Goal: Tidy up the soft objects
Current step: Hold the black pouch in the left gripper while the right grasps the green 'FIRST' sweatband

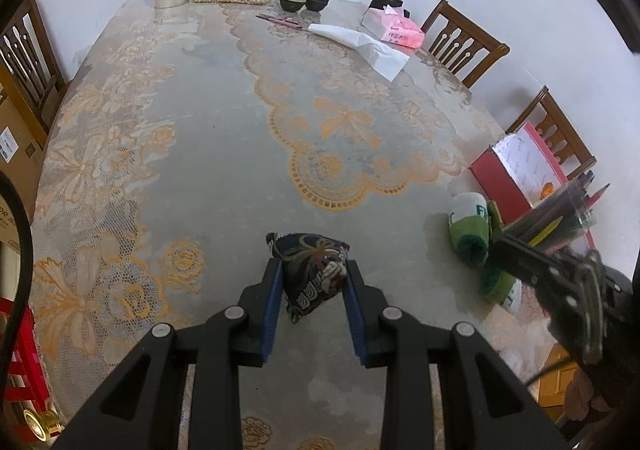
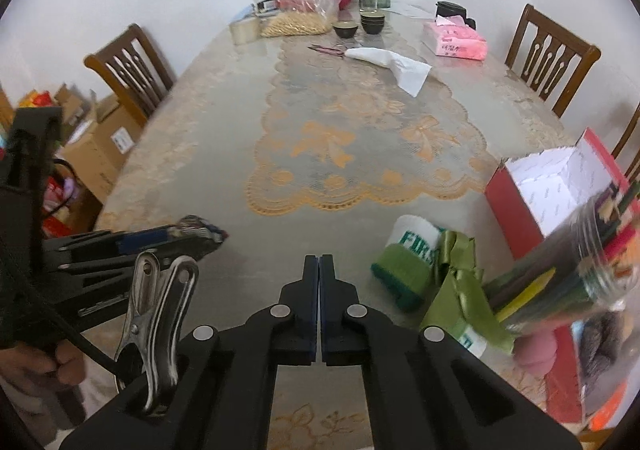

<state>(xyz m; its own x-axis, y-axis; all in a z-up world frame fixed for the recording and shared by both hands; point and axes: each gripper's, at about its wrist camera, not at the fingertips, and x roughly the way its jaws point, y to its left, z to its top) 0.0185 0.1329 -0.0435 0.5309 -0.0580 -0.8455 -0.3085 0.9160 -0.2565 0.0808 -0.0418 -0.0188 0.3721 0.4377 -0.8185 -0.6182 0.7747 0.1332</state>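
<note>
Near the worktop's (image 1: 224, 178) front edge, the left claw (image 1: 312, 282) pinches a dark patterned beanbag (image 1: 316, 270); it looks soft, shifting, best gripped mid-body. Right claw (image 2: 319, 262) pressed together, empty.

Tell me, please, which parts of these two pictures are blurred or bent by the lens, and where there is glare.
Left wrist view: the dark patterned pouch between the left gripper fingers is sharp; the right gripper at the edge is blurred; the table edges curve strongly. Right wrist view: the jar of pencils is smeared; soft glare lies on the far tabletop; the corners are black.
</note>
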